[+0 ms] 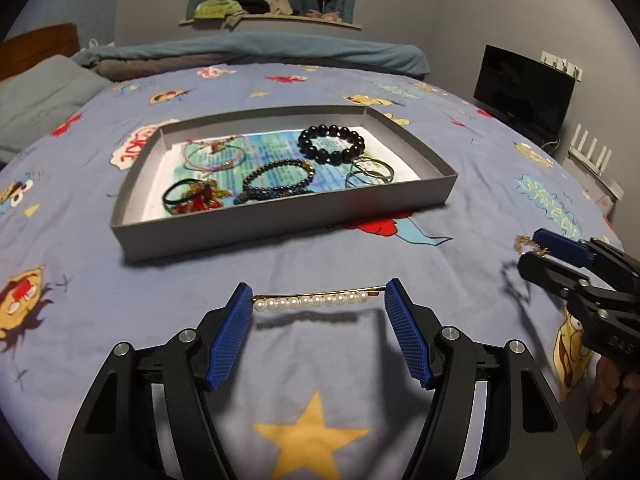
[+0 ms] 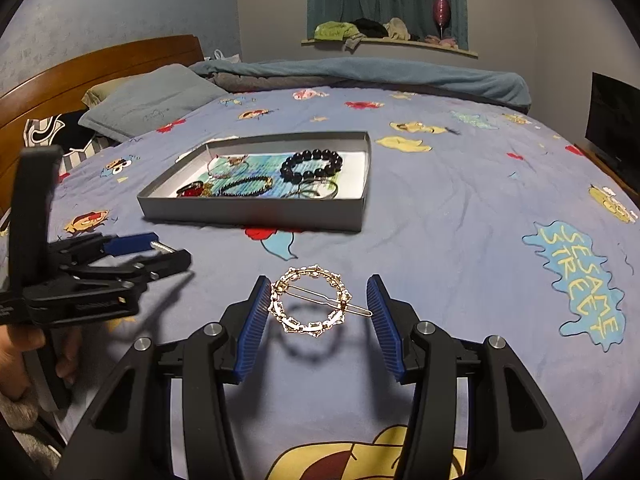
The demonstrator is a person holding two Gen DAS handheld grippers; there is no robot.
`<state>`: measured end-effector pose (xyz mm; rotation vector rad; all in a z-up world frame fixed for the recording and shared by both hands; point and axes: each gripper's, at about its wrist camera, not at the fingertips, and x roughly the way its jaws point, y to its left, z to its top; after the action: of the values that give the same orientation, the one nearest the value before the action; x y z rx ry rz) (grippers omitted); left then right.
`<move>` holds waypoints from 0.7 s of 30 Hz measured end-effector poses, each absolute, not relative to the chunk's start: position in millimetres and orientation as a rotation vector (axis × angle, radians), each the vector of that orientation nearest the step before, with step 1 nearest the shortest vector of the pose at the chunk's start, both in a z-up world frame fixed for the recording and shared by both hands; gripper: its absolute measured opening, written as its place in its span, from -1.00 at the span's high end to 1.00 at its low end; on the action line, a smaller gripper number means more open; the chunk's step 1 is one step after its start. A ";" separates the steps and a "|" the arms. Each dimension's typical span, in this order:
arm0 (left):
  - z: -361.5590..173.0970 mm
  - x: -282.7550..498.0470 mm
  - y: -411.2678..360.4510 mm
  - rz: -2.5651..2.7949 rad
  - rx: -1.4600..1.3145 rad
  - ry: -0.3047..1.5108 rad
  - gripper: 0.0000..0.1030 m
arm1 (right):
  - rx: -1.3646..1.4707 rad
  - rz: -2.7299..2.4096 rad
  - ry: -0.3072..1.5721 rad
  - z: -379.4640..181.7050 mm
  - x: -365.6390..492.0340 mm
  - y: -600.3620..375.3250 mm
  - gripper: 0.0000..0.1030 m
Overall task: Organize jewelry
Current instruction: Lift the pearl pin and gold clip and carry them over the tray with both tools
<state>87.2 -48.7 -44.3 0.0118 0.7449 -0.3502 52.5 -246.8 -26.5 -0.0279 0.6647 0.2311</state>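
Left hand-held gripper (image 1: 319, 296): blue pads spread wide, a pearl hair pin (image 1: 316, 300) spanning the gap end to end, each end meeting a pad tip; the pin's shadow falls on the bed sheet (image 1: 460, 184) below, so it appears lifted.
Right hand-held gripper (image 2: 318, 300): jaws wide apart; gold ring-shaped hair clip (image 2: 310, 300) sits between the pads, its left edge against the left pad, its pin tip just short of the right pad. Whether it is truly gripped I cannot tell; its shadow lies beneath it.
Gripper positions: from the left wrist view, the right one enters at 3 o'clock; from the right wrist view, the left one shows at 9 o'clock.
Grey tray (image 1: 256, 228): on the sheet at 12 o'clock of both grippers, well apart from them.
Tray contents: black bead bracelet (image 1: 331, 145) far right; silver bangles (image 1: 370, 172) near right; dark beaded bracelet (image 1: 276, 182) centre; pink cord bracelet (image 1: 214, 154) far left; red-and-gold piece (image 1: 196, 198) near left.
Background: pillow (image 2: 152, 100) at 10 o'clock, monitor (image 1: 522, 92) at 2 o'clock.
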 end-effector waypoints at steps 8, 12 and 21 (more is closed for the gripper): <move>-32.6 82.7 -17.3 -0.356 -0.007 0.726 -0.34 | -0.032 0.244 0.675 -27.8 56.4 -242.1 0.04; -23.1 90.8 -2.3 -0.348 -0.001 0.709 -0.34 | -0.032 0.259 0.670 -22.7 63.1 -238.4 0.04; 2.1 144.0 15.6 -0.340 0.034 0.696 -0.34 | -0.047 0.279 0.623 6.0 111.6 -230.6 0.04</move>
<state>144.0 15.6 2.1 0.0344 0.6958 -0.3405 111.6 -230.6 6.0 -0.0468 0.6231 0.2791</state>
